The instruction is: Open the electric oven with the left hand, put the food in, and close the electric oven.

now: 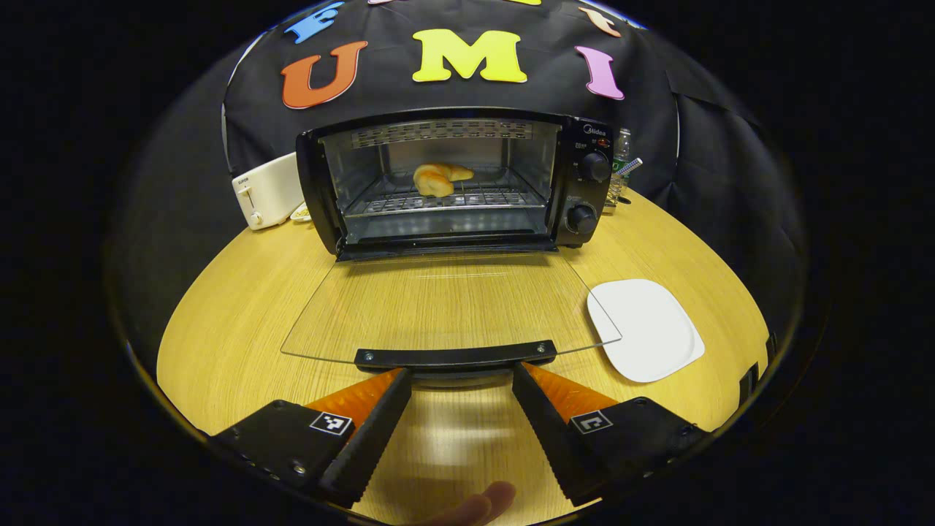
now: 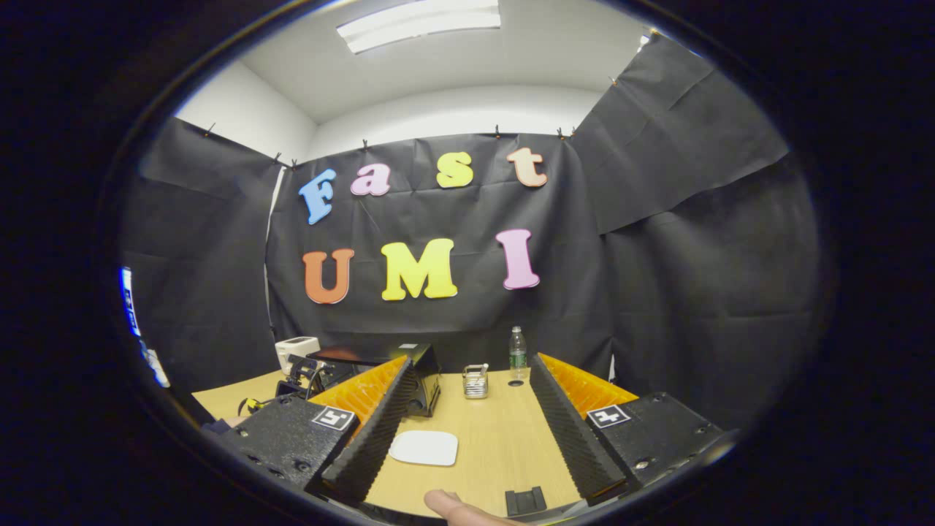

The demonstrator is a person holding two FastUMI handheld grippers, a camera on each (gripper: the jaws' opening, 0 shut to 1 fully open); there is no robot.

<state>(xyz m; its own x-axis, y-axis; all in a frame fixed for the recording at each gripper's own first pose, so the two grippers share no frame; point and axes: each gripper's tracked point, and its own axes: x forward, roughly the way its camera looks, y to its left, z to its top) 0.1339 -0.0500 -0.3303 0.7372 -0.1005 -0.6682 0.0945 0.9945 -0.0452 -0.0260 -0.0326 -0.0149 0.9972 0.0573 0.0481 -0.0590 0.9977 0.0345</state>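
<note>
My left gripper [image 1: 462,380] hovers with jaws released just before the black handle [image 1: 454,356] of the black electric oven [image 1: 456,183], whose glass door [image 1: 445,307] lies folded flat over the pale wooden desk [image 1: 241,321]. The golden croissant-shaped food [image 1: 440,177] rests on the wire rack inside the oven, and a white square plate [image 1: 644,329] lies just right of the door. My right gripper [image 2: 471,409] is raised over the desk, jaws released and empty, with the white plate and a clear plastic bottle [image 2: 517,353] visible beyond.

I am working in a staged recording booth, not a home kitchen: black cloth walls [image 2: 694,241] clipped up beneath a white ceiling with a fluorescent light panel [image 2: 420,22] enclose a round pale wooden table [image 1: 241,307] holding a black countertop electric oven [image 1: 456,183].
</note>
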